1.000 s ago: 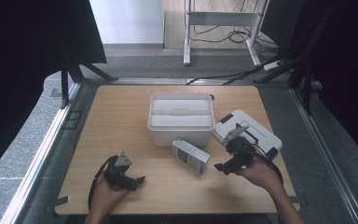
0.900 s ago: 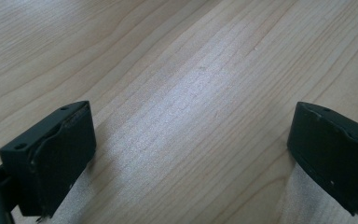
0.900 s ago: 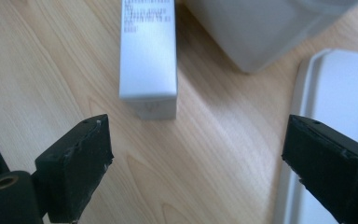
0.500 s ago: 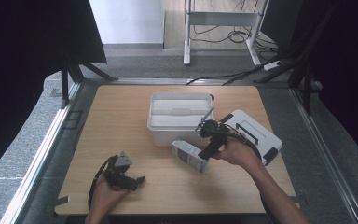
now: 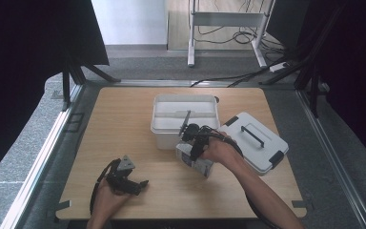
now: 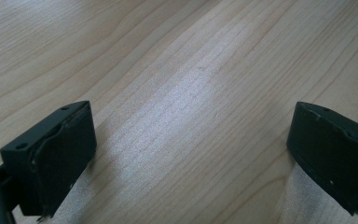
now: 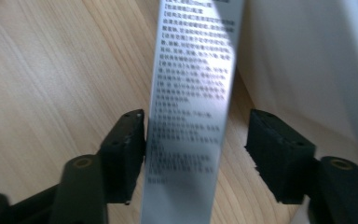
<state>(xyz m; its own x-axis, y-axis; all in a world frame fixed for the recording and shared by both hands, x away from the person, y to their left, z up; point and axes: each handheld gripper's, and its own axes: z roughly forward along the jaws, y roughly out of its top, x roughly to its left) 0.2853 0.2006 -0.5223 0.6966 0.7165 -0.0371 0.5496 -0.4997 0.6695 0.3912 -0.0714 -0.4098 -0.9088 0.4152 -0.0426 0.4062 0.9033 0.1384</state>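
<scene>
Right gripper (image 5: pixel 189 143) now over carton (image 7: pixel 191 116), jaws just closing around it, one side not touching yet; left gripper (image 5: pixel 132 181) idle, released

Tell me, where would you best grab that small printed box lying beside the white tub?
Probably across its two long narrow sides, coming down from above. The small printed box lies flat on the table, so those sides stand free. The right gripper already straddles it there, its jaws just closing; one seems to touch, the other stands off. The tub crowds its far end.
</scene>
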